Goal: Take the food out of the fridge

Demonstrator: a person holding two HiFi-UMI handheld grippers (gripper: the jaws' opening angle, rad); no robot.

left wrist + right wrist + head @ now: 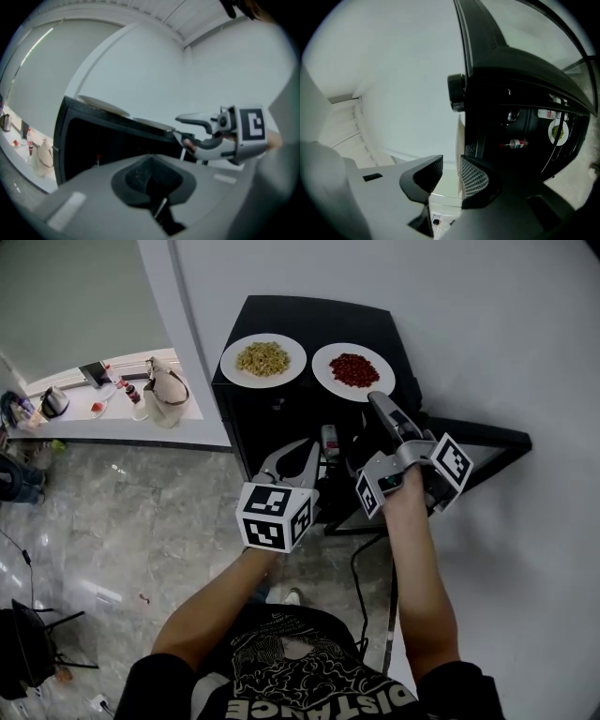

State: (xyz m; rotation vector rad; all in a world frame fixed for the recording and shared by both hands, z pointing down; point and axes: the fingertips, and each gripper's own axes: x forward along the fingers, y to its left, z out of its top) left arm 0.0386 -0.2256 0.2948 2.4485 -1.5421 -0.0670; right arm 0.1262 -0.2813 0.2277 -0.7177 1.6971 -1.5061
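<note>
Currently, two round white plates sit on the flat black top of the fridge [281,320]: the plate with pale yellow shreds [296,360] near the left edge and the plate with small dark-red pieces [322,362] near the right edge. With your forearm stretched forward, your right hand-held gripper [378,401] points at the red plate's near rim. Its mesh-textured pads are parted, and the thin rim shows at the gap, unpressed. Your left hand-held gripper [302,448] is level before the open fridge, jaws together on nothing.

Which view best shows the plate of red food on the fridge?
Head view: the plate of red food is seen from above, food plain. Left gripper view shows only its rim edge-on; right gripper view, perhaps a pale edge.
</note>
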